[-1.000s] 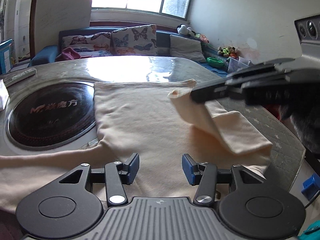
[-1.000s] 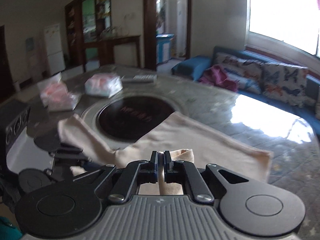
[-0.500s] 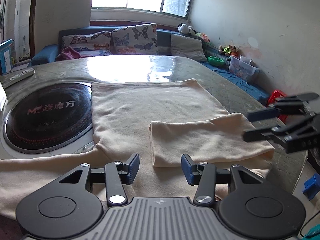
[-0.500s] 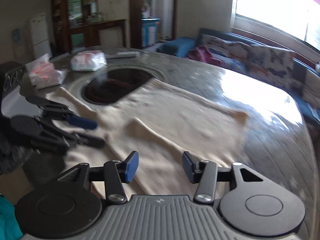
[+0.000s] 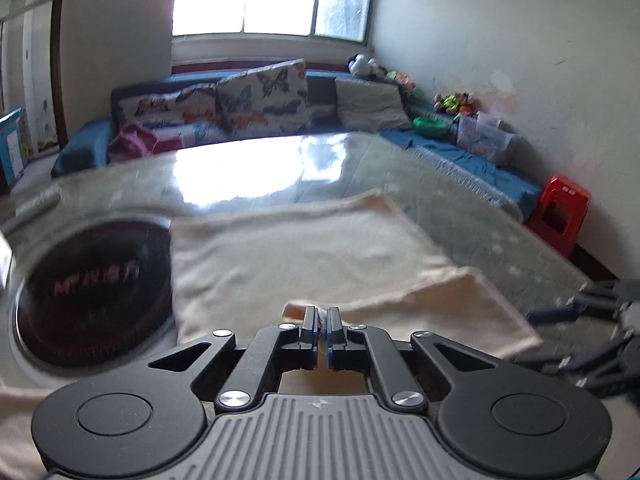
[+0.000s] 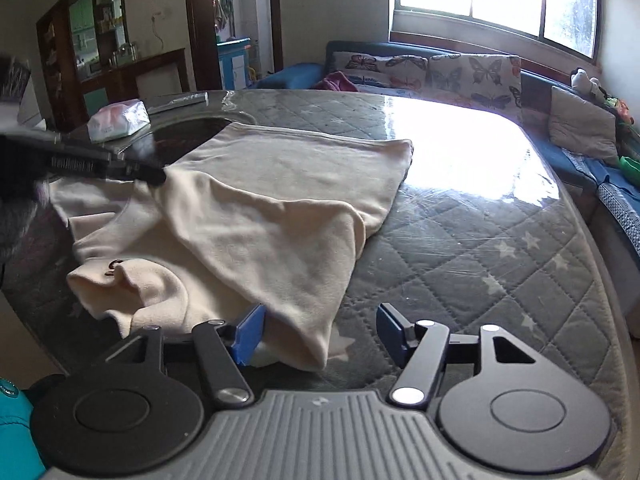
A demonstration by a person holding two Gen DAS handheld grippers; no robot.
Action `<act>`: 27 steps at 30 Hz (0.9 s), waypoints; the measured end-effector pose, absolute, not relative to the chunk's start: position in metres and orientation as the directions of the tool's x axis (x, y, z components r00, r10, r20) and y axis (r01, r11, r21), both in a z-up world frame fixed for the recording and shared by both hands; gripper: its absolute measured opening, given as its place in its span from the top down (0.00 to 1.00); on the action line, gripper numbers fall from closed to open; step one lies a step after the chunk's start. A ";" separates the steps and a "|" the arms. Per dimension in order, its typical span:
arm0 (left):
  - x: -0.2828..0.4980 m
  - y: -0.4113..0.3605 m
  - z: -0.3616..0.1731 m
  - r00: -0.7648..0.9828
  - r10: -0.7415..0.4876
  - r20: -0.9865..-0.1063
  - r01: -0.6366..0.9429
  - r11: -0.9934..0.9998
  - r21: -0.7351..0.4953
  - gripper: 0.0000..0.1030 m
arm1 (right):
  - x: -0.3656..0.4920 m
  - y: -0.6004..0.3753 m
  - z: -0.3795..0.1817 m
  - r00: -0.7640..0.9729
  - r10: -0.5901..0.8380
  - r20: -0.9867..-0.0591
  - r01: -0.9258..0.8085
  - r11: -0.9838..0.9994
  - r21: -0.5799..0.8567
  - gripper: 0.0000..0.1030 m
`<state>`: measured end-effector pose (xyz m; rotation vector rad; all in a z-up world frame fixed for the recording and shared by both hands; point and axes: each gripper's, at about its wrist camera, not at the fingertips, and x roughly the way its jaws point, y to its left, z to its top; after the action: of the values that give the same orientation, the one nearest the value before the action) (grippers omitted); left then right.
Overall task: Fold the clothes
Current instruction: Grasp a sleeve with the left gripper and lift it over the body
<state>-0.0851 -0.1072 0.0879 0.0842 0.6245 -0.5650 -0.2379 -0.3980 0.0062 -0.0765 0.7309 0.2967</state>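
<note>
A cream long-sleeved garment (image 5: 304, 256) lies spread on the round table, with one sleeve (image 5: 440, 308) folded across its body. My left gripper (image 5: 319, 320) is shut on the cuff end of that folded sleeve. It also shows in the right wrist view (image 6: 152, 176), pinching the cloth at the left. My right gripper (image 6: 320, 330) is open and empty, low over the table at the garment's (image 6: 280, 208) near edge, the cloth's hem lying between its fingers. It shows at the right edge of the left wrist view (image 5: 576, 312).
A black round hotplate (image 5: 92, 288) is set in the table (image 6: 480, 240) left of the garment. A tissue pack (image 6: 120, 120) and a remote (image 6: 180, 100) lie at the far left. A sofa with cushions (image 5: 256, 100) and a red stool (image 5: 560, 216) stand beyond the table.
My right gripper let go of the sleeve after laying it across the body and drew back to the table edge. My left gripper moved forward and shut on the sleeve's cuff.
</note>
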 end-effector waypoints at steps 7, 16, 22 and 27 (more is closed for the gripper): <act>-0.082 -0.157 0.155 0.668 -0.569 -0.479 0.622 0.780 -0.059 0.96 | -0.239 -0.388 0.002 0.744 0.239 -0.624 -0.280 0.959 0.034 0.33; -0.089 -0.201 0.207 0.645 -0.656 -0.393 0.706 0.708 -0.023 0.96 | -0.239 -0.384 0.001 0.784 0.213 -0.583 -0.254 0.967 0.011 0.29; -0.088 -0.190 0.209 0.659 -0.652 -0.375 0.694 0.719 -0.029 0.96 | -0.241 -0.396 -0.003 0.789 0.151 -0.596 -0.203 0.979 -0.021 0.28; -0.080 -0.157 0.183 0.675 -0.609 -0.417 0.646 0.761 -0.066 0.96 | -0.245 -0.405 -0.006 0.793 0.091 -0.602 -0.165 0.984 -0.068 0.28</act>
<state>-0.0801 -0.1571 0.1832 0.0890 0.4359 -0.7067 -0.2450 -0.4055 -0.0063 -0.1192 0.6410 0.1383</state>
